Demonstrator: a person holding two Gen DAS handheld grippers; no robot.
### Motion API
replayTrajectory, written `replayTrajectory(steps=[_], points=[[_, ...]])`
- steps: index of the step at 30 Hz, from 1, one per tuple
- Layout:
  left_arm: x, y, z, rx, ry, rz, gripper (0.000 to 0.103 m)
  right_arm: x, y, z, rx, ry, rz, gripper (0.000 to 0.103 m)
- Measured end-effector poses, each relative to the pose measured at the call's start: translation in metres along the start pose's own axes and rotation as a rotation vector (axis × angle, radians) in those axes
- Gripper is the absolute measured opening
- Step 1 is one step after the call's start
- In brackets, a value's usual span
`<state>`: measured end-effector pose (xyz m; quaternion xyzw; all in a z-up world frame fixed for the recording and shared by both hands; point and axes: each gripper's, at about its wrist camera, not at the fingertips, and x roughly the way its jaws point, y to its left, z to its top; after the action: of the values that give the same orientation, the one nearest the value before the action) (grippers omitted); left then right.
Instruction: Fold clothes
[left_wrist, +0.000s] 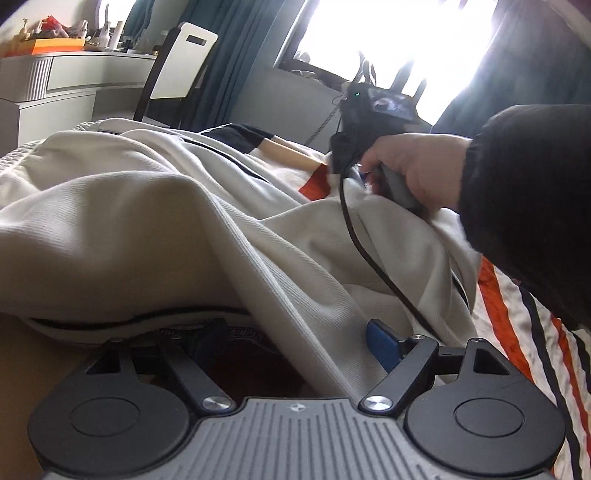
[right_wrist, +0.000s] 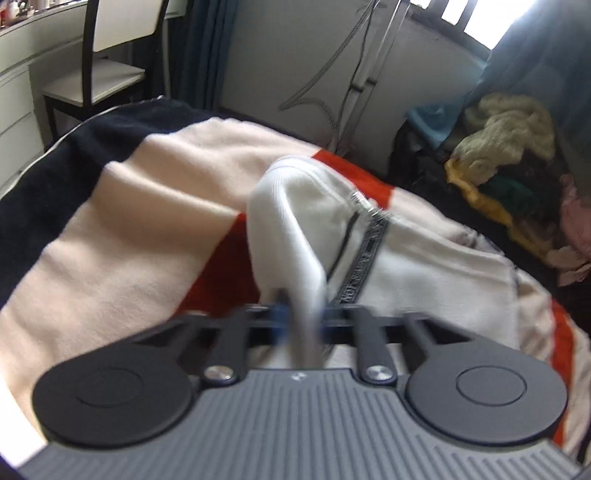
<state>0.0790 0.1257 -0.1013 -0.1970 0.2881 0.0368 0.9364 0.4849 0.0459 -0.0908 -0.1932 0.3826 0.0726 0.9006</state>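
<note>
— The white garment (left_wrist: 155, 206), what is it like and where does it lie?
— A ribbed, cream-white knit with thin dark piping, heaped in soft folds on my bed over a fleecy blanket (right_wrist: 122, 206) banded in navy, pale peach and orange. A dark printed tape (right_wrist: 364, 258) runs beside its zip, and the metal zip pull (right_wrist: 364, 203) glints near the top of a raised fold.

— And your tongs?
— My right tongs (right_wrist: 297, 317) are pinched shut on a fold of that garment; the cloth rises from between the blue pads as a smooth rounded ridge. My left tongs (left_wrist: 295, 339) have cloth draped between them: one blue pad (left_wrist: 384, 345) shows on one side, the other finger is buried under the hem, so I cannot tell whether they grip.

— What is hard to make out?
— The right view is smeared by motion, so the tape's lettering is unreadable. My right hand (left_wrist: 417, 170), in a black sleeve, hides part of the fabric, and the window (left_wrist: 399, 33) is blown out to white.
</note>
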Motion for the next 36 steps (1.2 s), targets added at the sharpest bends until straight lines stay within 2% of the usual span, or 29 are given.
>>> replayTrajectory(steps=[4,11,13,15,19,21,25,29,31,36], points=[[0.005,0.007,-0.002,-0.045,0.078,-0.045,0.083,-0.057,-0.023,0.003,0.045,-0.128,-0.056,0.009],[-0.005,0.015,0.006,-0.073,0.069,-0.051,0.083,-0.195,-0.113,-0.006,0.189,-0.326,-0.141,0.008],[-0.013,0.019,0.009,-0.083,0.047,-0.045,0.083,-0.236,-0.152,-0.023,0.264,-0.368,-0.162,0.008],[-0.019,0.022,0.009,-0.095,0.039,-0.044,0.083,-0.272,-0.192,-0.055,0.34,-0.395,-0.189,0.007],[-0.019,0.031,0.007,-0.179,0.103,-0.116,0.083,-0.334,-0.27,-0.132,0.497,-0.44,-0.239,0.007],[-0.021,0.031,0.005,-0.172,0.112,-0.103,0.083,-0.354,-0.301,-0.186,0.579,-0.425,-0.268,0.008],[-0.027,0.023,0.004,-0.156,0.137,-0.112,0.083,-0.353,-0.345,-0.311,0.853,-0.291,-0.221,0.008],[-0.043,0.018,-0.003,-0.145,0.171,-0.112,0.083,-0.326,-0.354,-0.43,1.173,-0.13,-0.112,0.008],[-0.053,0.015,-0.005,-0.121,0.176,-0.093,0.083,-0.317,-0.353,-0.473,1.275,-0.078,-0.044,0.008],[-0.092,0.008,-0.007,-0.072,0.159,-0.041,0.083,-0.301,-0.347,-0.526,1.339,0.018,0.072,0.01]])
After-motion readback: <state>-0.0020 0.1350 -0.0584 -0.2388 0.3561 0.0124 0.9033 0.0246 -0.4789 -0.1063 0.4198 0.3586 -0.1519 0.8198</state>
